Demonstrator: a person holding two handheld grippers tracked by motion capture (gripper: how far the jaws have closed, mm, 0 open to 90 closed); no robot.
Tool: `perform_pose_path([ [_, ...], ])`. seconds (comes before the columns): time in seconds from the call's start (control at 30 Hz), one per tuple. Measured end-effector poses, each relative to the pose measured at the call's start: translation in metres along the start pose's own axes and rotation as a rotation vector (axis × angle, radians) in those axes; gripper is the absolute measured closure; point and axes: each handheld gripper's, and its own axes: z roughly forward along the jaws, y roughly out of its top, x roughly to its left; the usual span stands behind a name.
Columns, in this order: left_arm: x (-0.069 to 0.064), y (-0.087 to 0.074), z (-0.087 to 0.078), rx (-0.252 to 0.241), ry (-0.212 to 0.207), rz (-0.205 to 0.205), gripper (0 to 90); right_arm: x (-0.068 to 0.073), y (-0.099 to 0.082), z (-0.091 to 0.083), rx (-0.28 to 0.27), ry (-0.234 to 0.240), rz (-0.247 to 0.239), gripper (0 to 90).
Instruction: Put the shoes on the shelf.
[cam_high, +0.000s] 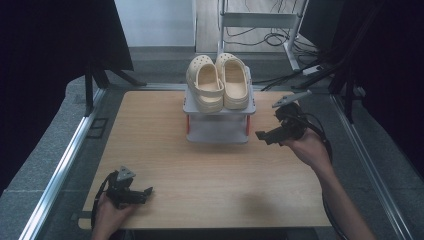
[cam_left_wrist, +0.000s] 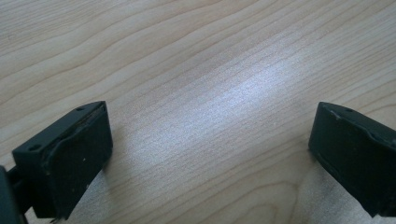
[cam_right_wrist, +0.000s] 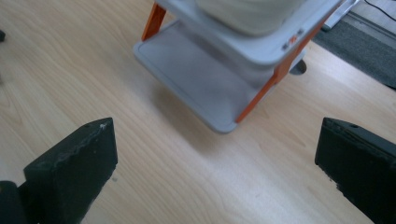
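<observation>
Both sets of jaws stood spread wide and held nothing. On the right gripper (cam_high: 267, 135), raised above the bench (cam_high: 210, 170) in the person's right hand (cam_high: 310, 149), they pointed toward the small grey rack (cam_high: 218, 131), close beside its right side without touching it. From the right gripper view, those jaws framed bare wood, with the rack's lower shelf (cam_right_wrist: 196, 79) and an orange leg (cam_right_wrist: 261, 95) ahead of them. A pair of cream clogs (cam_high: 219, 81) sat side by side on the rack's top shelf, toes pointing away from the person, heels hanging a little over the near edge. The left gripper (cam_high: 142, 192) lay low at the near left corner of the bench, held in the left hand (cam_high: 107, 212), well apart from the rack. Its own view showed wood grain between its parted jaws.
</observation>
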Motion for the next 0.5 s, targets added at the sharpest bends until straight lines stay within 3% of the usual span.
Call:
perform_pose_path([
  [0.5,0.000,0.000,0.000,0.000,0.000,-0.003,0.0,0.009,-0.077,0.025,0.001,-0.019,0.007,0.0],
])
